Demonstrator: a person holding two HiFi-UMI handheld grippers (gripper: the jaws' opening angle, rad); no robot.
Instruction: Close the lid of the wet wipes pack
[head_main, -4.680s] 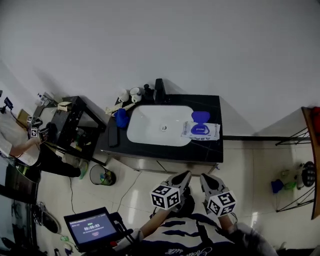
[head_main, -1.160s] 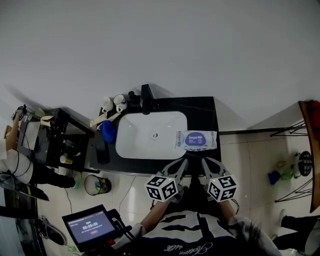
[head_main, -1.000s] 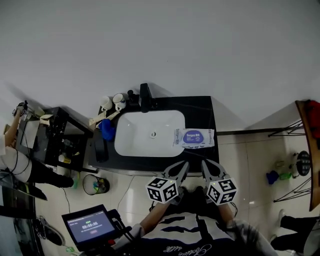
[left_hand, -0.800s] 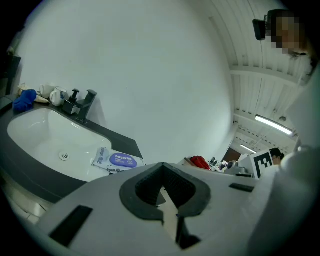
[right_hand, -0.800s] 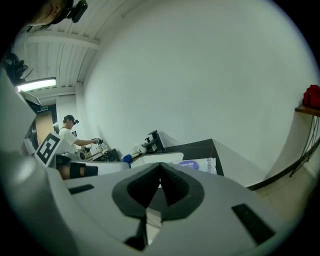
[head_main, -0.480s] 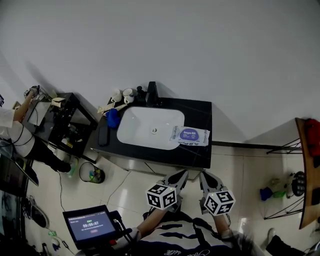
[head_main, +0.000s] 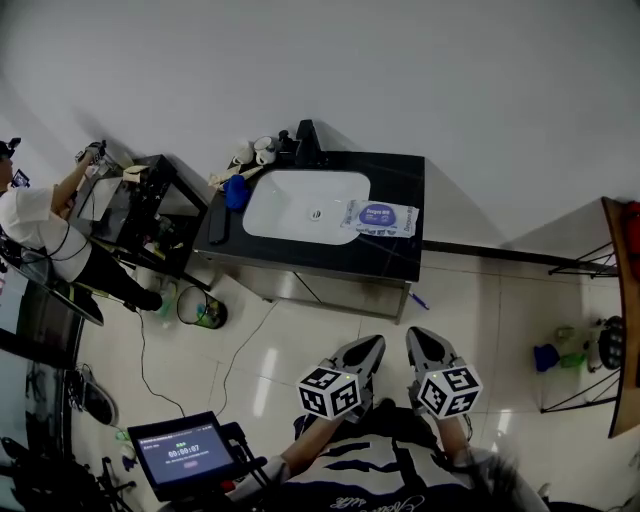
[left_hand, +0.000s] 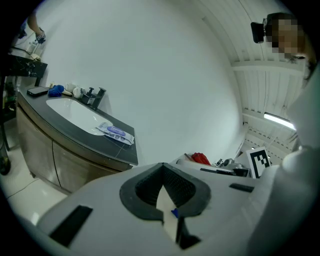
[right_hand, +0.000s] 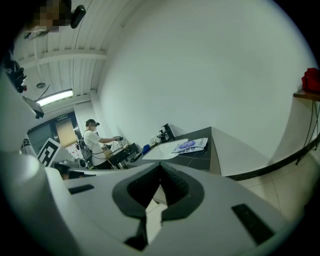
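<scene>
One wet wipes pack (head_main: 379, 216) was seen upper centre on the desk (head_main: 400, 262), lid flat. Two tools lower centre, left tool (head_main: 373, 345) and right tool (head_main: 416, 337), were held closed, empty.

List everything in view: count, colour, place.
wet wipes pack: 1, white with blue lid, on countertop right of basin
basin: 1, white, set in countertop
countertop: 1, black, against wall
faucet: 1, black, behind basin
cups: 2, white, countertop's back left corner
blue item: 1, left of basin, kind unclear
flat black item: 1, countertop's left edge
cart: 1, black, left of countertop
bystander: 1, white top, at cart
bin: 1, dark, floor by countertop's left end
tablet: 1, lit screen, bottom left
left gripper: 1, grey, fingers together, empty
right gripper: 1, grey, fingers together, empty
</scene>
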